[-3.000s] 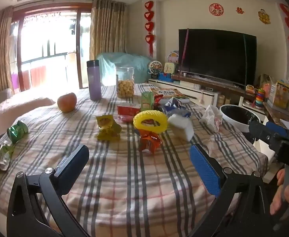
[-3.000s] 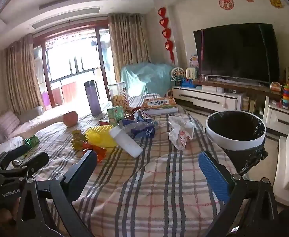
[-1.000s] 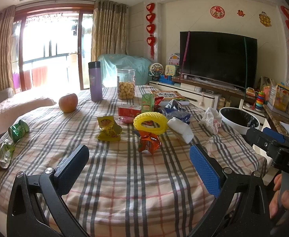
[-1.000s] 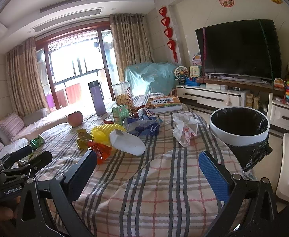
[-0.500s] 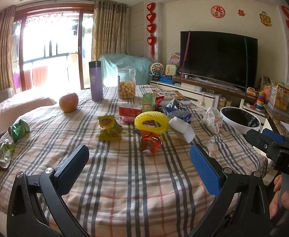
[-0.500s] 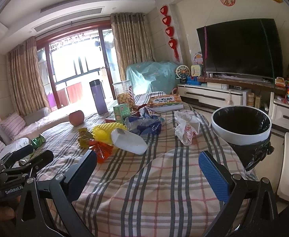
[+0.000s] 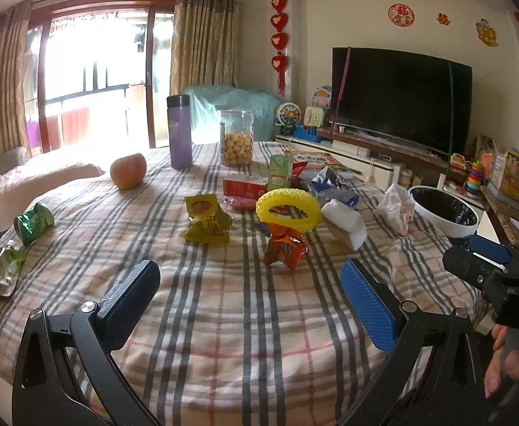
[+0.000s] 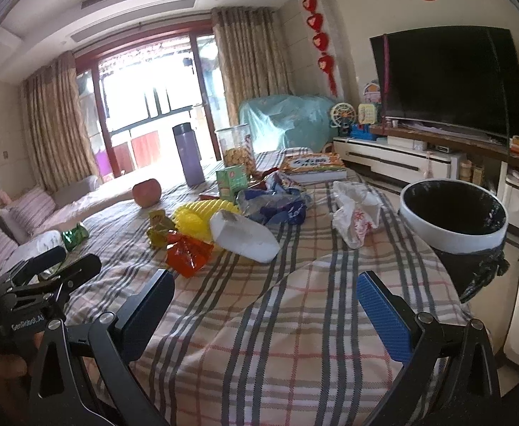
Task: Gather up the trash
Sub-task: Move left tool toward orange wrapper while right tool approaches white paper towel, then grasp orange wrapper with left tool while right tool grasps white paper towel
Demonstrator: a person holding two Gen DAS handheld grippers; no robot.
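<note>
Currently both tongs hover over the near edge of the plaid-covered bench (image 7: 223,319): left tongs (image 7: 250,301) spread wide and empty, right tongs (image 8: 264,310) likewise released with nothing between the pads. Trash lies mid-bench: orange wrapper (image 7: 284,246) just in front of a yellow ring (image 7: 287,209), yellow wrapper (image 7: 207,218) to its left, white plastic bag (image 8: 353,214) near the right edge. Black-lined bin (image 8: 453,214) stands just beside the bench's right side.

A plaid-clothed table (image 7: 223,319) fills the lower frame; wrappers (image 7: 207,218), an apple (image 7: 128,170), a flask (image 7: 179,131) and a jar (image 7: 237,138) sit mid-frame.
</note>
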